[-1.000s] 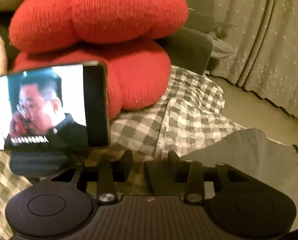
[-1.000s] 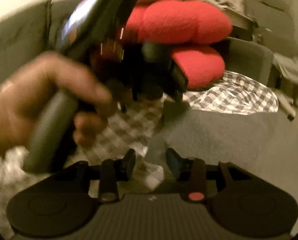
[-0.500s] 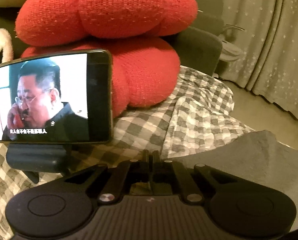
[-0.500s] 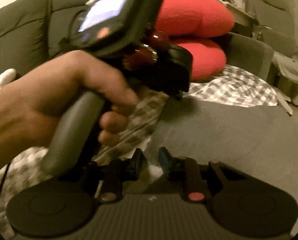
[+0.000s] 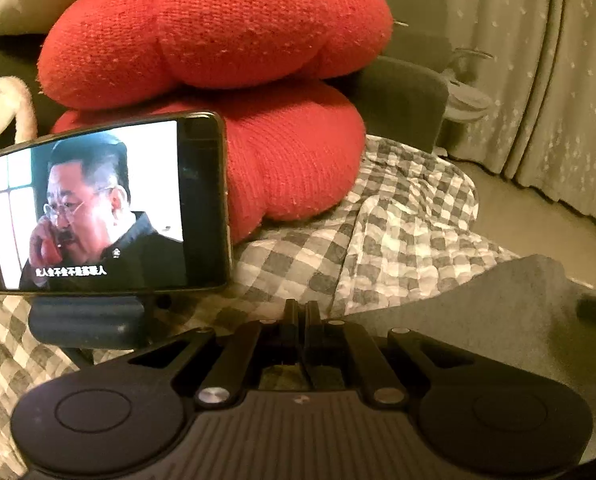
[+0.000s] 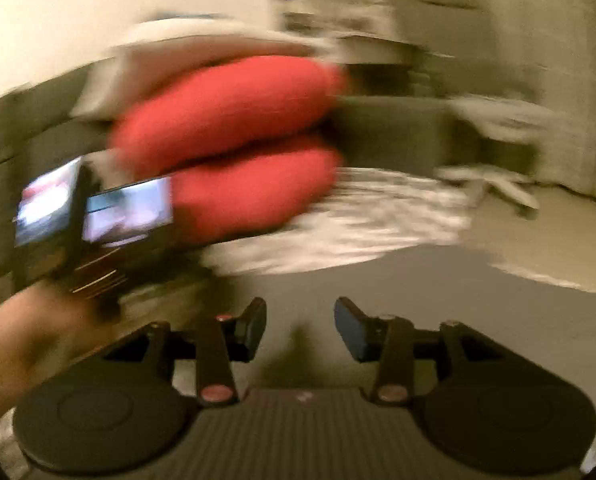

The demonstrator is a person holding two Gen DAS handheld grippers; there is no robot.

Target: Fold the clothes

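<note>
Two tools are engaged: the left tool (image 5: 302,314) is pressed together at the edge of the grey garment (image 5: 497,320) on the checked sheet (image 5: 397,216); whether cloth is pinched cannot be told, so the edge may slip. The right tool (image 6: 299,326) is opening, empty, above it.

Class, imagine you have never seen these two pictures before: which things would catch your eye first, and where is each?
The big red knitted cushion dominates the upper middle, resting on the grey checked cloth. Left of it stands a phone playing a video. Low in the foreground, the left gripper sits shut at the edge of a plain grey garment.
</note>
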